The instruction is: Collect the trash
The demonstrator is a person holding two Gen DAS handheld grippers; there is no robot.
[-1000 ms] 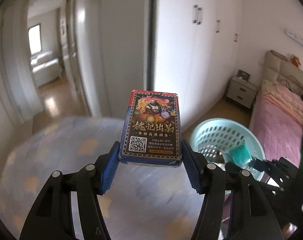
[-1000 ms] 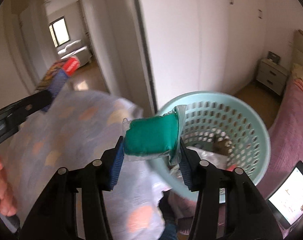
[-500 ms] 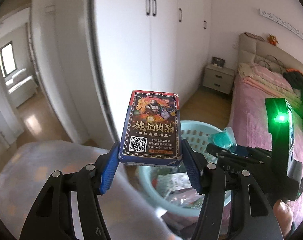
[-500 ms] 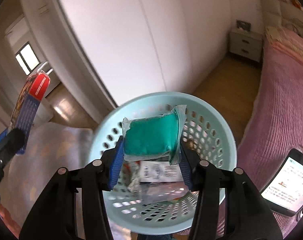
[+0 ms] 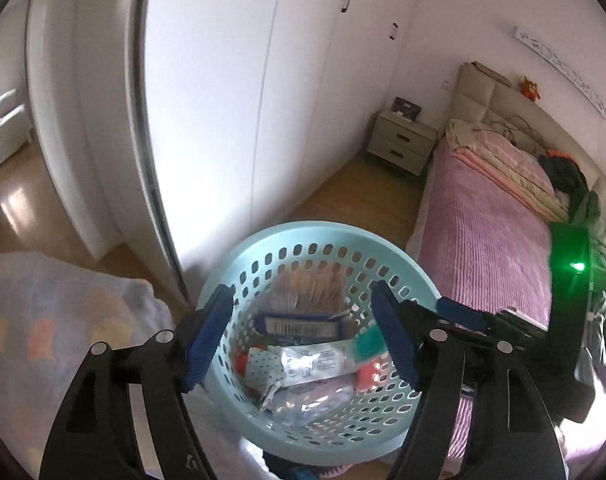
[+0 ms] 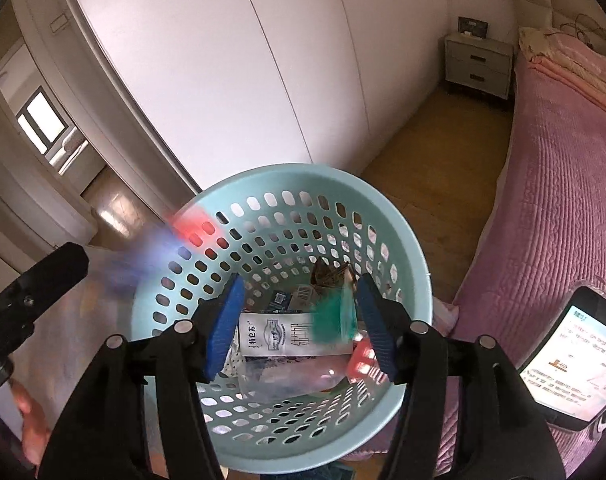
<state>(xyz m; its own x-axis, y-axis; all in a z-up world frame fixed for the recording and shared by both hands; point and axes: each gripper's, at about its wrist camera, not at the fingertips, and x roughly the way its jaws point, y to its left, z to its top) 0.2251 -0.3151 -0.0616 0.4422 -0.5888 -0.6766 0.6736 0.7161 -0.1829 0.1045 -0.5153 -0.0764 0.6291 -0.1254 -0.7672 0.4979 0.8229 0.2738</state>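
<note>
A light-blue perforated basket [image 5: 239, 272] [image 6: 387, 216] sits below both grippers and holds several wrappers and cartons. My left gripper [image 5: 303, 340] is open and empty above it; the card box [image 5: 299, 325] lies in the basket and shows as a red-and-blue blur [image 6: 175, 240] in the right wrist view. My right gripper [image 6: 299, 324] is open; the green packet [image 6: 331, 320] is blurred between its fingers, falling into the basket, and also shows in the left wrist view [image 5: 369, 346].
A white wardrobe [image 5: 263, 100] stands behind the basket. A pink bed [image 5: 495, 240] is on the right, with a nightstand [image 5: 403, 144] beyond. A patterned cloth surface [image 5: 51, 320] lies at left. A phone [image 6: 571, 356] lies at lower right.
Both grippers swung from the cloth surface to above the basket, then opened. The card box and the green packet left the fingers and dropped toward the basket.
</note>
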